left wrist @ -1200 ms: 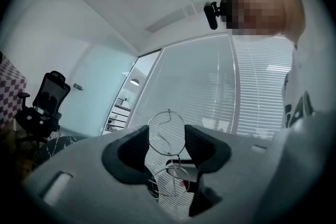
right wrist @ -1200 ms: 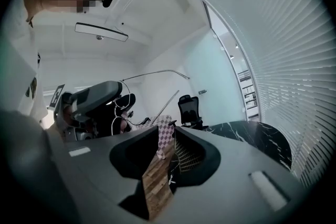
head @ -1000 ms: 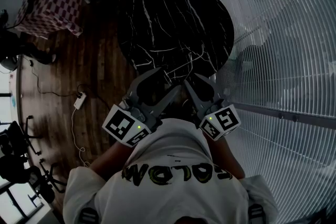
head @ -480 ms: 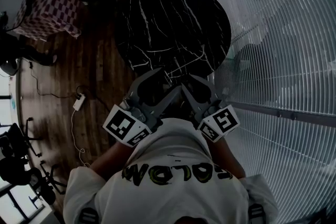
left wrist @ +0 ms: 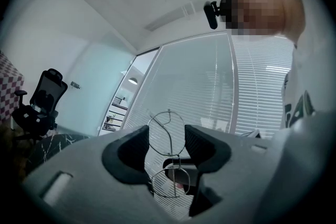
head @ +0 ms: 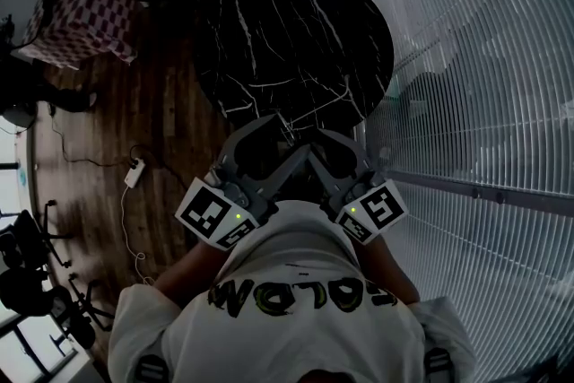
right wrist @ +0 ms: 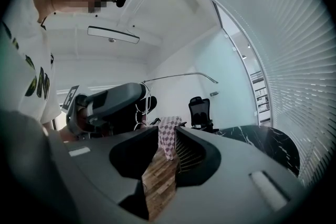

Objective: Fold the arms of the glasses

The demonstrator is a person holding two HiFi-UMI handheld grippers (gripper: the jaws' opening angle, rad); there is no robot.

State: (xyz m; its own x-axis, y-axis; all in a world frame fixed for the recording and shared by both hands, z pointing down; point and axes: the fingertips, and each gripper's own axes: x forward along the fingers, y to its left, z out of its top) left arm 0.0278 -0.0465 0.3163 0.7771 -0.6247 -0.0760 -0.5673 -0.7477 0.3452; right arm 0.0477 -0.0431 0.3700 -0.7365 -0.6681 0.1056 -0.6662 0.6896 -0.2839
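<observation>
In the left gripper view, thin wire glasses (left wrist: 173,156) are held upright in the left claw (left wrist: 167,136), with one round lens rim pinched between its pads. The lower lens is partly cut off by the claw's body, and the arms cannot be made out.

In the right gripper view, the right claw (right wrist: 167,139) is set narrowly apart with nothing in it. One arm of the glasses is seen as a fine line above it.

In the head view, both claws are held over the near edge of the round black marble table (head: 296,31), and the glasses are barely traceable there. Wooden floor (head: 170,103) lies left of the table and slatted blinds (head: 484,58) lie right of it.
</observation>
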